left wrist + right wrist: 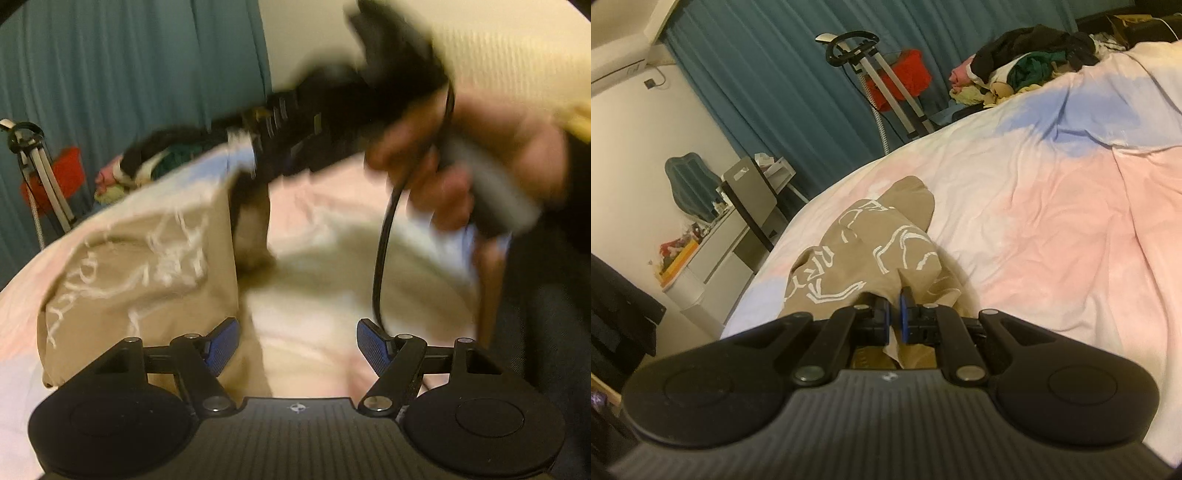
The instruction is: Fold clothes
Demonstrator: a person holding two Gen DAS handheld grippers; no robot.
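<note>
Stretching lengthwise away from the right gripper point(894, 309), a tan garment with white lettering point(871, 251) lies on the pink-and-blue bedspread point(1052, 206), its near edge clamped between that gripper's nearly closed fingers. In the blurred left view, the left gripper point(297, 345) hangs wide and empty, angled down over the bedspread beside the garment.

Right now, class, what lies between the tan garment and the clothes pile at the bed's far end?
Only bare pink-and-blue bedsheet separates the tan garment from the clothes pile, in the right wrist view.
</note>
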